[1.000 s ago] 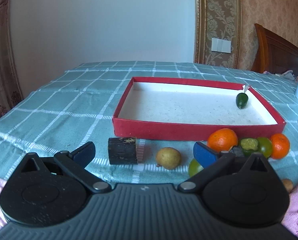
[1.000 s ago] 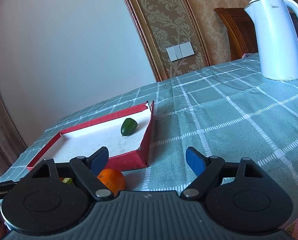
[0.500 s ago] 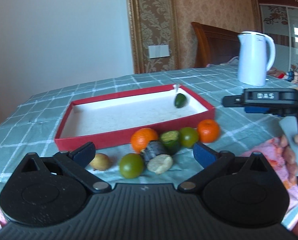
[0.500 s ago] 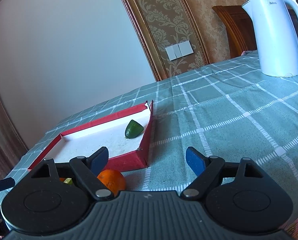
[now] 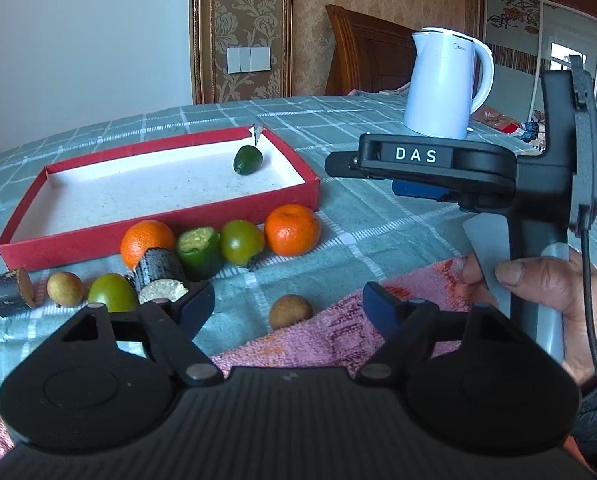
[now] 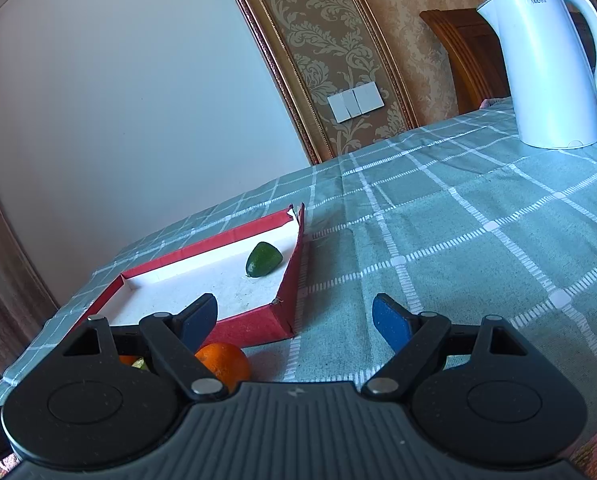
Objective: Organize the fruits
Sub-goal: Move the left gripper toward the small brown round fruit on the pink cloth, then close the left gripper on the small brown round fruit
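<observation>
- We hold the left gripper (image 5: 288, 306) low over the near edge of the table (image 5: 378, 216), pointing down toward the loose fruit. Its jaws are closing, and nothing lies between them yet.
- The small brown fruit (image 5: 290, 312) sits just ahead of the left gripper's gap, at the near edge of the table, touching the pink towel (image 5: 338, 320). We judge it the likely next pick, since it lies closest to the line of the jaws.
- The remaining fruit lies in a cluster along the near wall of the red tray (image 5: 158, 224): two oranges (image 5: 292, 230), a green tomato-like fruit (image 5: 241, 242), a cut green piece (image 5: 198, 250), dark cut stubs (image 5: 160, 272), another green fruit (image 5: 112, 298) and a second small brown fruit (image 5: 64, 288). Staging them beside the tray keeps each transfer short.
- One dark green fruit (image 5: 247, 159) already rests inside the tray, near its far right corner. We judge the task barely begun.
- We hold the right gripper (image 6: 294, 322) level above the table, off the tray's right near corner, jaws wide apart and empty. It waits clear of the left gripper's working area.
- The white kettle (image 5: 442, 84) stands well apart, toward the far right edge, out of both paths.
</observation>
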`<state>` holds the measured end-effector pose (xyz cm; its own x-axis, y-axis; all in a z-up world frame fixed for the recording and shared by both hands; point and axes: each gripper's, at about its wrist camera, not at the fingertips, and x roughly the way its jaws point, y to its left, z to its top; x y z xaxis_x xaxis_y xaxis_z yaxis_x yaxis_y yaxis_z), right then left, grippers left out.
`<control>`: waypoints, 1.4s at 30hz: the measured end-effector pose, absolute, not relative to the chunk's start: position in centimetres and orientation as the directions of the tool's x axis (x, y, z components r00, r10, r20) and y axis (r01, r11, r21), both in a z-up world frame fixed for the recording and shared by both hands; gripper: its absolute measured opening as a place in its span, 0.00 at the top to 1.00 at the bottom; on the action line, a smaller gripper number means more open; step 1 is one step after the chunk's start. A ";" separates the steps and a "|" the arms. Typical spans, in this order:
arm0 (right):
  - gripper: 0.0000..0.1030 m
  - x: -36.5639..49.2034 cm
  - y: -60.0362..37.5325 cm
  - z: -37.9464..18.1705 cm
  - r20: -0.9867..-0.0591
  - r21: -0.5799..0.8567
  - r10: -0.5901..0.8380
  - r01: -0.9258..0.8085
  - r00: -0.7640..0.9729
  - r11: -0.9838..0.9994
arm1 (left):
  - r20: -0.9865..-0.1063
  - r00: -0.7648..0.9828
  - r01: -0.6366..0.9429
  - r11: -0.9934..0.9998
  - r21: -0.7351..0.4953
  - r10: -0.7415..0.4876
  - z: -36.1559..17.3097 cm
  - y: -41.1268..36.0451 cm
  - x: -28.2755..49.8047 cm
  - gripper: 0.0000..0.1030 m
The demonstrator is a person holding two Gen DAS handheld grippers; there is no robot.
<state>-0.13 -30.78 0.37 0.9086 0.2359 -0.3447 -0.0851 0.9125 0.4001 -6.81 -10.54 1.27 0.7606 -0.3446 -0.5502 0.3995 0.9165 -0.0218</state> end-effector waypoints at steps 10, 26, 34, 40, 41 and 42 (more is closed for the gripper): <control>0.09 -0.3 -31.1 0.3 -0.318 0.430 0.249 -0.095 0.915 0.898 | -0.602 0.730 0.307 0.942 -0.134 -0.324 0.5 -10.8 -5.7 0.53; 0.09 -0.5 -31.5 0.3 -0.296 0.450 0.263 -0.109 0.918 0.886 | -0.607 0.759 0.193 0.972 -0.133 -0.234 0.3 -11.1 -5.7 0.53; 0.09 -0.5 -31.6 0.2 -0.297 0.449 0.263 -0.109 0.918 0.887 | -0.608 0.760 0.209 0.972 -0.107 -0.230 0.2 -11.6 -6.0 0.77; 0.09 -0.4 -31.6 0.2 -0.297 0.449 0.264 -0.109 0.918 0.887 | -0.590 0.774 0.219 0.972 -0.088 -0.228 0.7 -11.7 -6.4 0.77; 0.09 -0.4 -31.6 0.2 -0.297 0.449 0.264 -0.109 0.918 0.887 | -0.582 0.782 0.219 0.972 -0.083 -0.226 1.0 -11.6 -6.4 0.77; 0.09 -0.4 -31.6 0.2 -0.297 0.449 0.264 -0.109 0.918 0.887 | -0.571 0.791 0.217 0.973 -0.075 -0.221 1.4 -11.4 -6.4 0.77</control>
<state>-0.43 -31.56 0.19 0.9177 0.2637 -0.2972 -0.1092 0.8866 0.4494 -6.43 -11.44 1.35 0.7909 -0.2206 -0.5708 0.2174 0.9732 -0.0749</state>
